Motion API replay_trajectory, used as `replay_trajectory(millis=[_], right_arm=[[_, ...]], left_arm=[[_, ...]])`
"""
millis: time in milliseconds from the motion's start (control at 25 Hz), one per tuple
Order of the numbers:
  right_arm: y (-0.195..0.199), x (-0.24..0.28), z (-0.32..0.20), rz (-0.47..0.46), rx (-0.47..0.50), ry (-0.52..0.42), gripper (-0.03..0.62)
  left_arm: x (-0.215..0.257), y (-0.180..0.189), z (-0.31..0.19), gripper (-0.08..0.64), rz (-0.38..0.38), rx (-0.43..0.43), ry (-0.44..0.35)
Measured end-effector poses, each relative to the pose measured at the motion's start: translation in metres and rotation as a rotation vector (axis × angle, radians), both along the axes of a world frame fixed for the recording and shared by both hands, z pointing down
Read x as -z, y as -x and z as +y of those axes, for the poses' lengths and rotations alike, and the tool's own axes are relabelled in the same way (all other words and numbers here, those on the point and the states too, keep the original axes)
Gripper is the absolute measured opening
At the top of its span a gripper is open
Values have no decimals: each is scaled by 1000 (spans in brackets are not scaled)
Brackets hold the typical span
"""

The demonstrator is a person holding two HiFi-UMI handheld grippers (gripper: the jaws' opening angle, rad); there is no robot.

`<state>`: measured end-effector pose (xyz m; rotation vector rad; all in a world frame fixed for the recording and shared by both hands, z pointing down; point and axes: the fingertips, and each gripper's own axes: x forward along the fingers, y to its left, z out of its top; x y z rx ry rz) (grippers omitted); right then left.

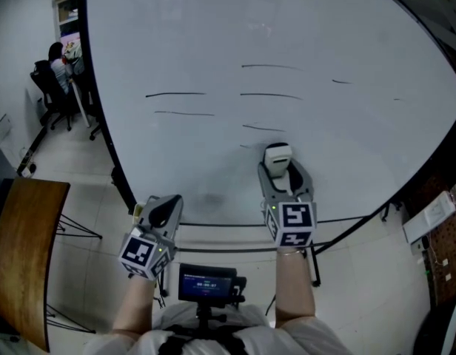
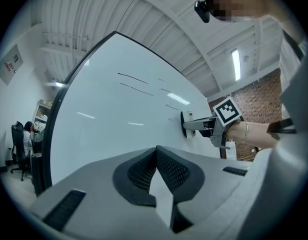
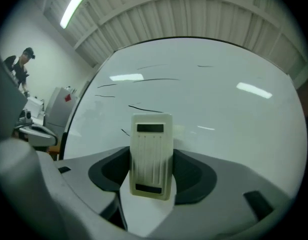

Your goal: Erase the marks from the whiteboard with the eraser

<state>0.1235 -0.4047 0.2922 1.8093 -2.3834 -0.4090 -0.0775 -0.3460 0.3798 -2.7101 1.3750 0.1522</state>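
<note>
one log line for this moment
right gripper: shut on eraser, against whiteboard | left gripper: shut, empty, off the board | marks: several lines unerased above eraser

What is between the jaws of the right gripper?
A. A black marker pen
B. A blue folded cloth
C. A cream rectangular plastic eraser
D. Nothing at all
C: in the right gripper view, the cream rectangular plastic eraser sits clamped between the jaws of the right gripper, in front of the white whiteboard.
</note>
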Motion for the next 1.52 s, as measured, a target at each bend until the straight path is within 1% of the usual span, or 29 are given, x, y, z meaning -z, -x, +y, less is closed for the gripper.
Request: replay_trajectory(millis=[40, 160, 280, 360, 440, 520, 600, 680, 840, 1000, 1120, 1280, 1400, 1520], right_arm=[[19, 5, 3, 52, 27, -18, 268], [79, 17, 8, 247, 104, -85, 268], [123, 23, 10, 352, 123, -128, 268], [137, 28, 8, 396, 122, -154, 268], [139, 30, 4, 392, 117, -155, 268], [137, 30, 1, 364, 114, -148, 268], [133, 31, -1, 322, 115, -137, 270], [128, 28, -2, 300, 113, -123, 270], [117, 24, -3, 309, 92, -123, 270], [99, 16, -6, 311, 70, -115, 270], [79, 10, -8, 283, 40, -85, 270], [45, 6, -9, 229, -3, -49, 270], [12, 3, -11, 174, -39, -24, 270], [-27, -2, -14, 120, -99, 5, 270]], left_arm=[[0, 3, 1, 8, 1, 6, -2], [1, 15, 1, 8, 9, 34, -25], [-1, 25, 5, 8, 18, 55, -3], [-4, 33, 5, 8, 17, 69, 6], [-7, 39, 4, 8, 17, 81, 12], [-8, 42, 2, 8, 21, 87, 9], [-8, 40, 0, 8, 19, 78, 7], [-7, 37, 0, 8, 12, 64, 11], [-4, 35, -5, 8, 18, 51, 9], [-5, 25, -9, 8, 19, 24, 12], [-6, 20, -14, 8, 12, 14, -2], [-8, 11, -17, 8, 11, -6, 7], [-7, 4, -18, 8, 7, -19, 6], [-7, -3, -21, 8, 13, -32, 7]])
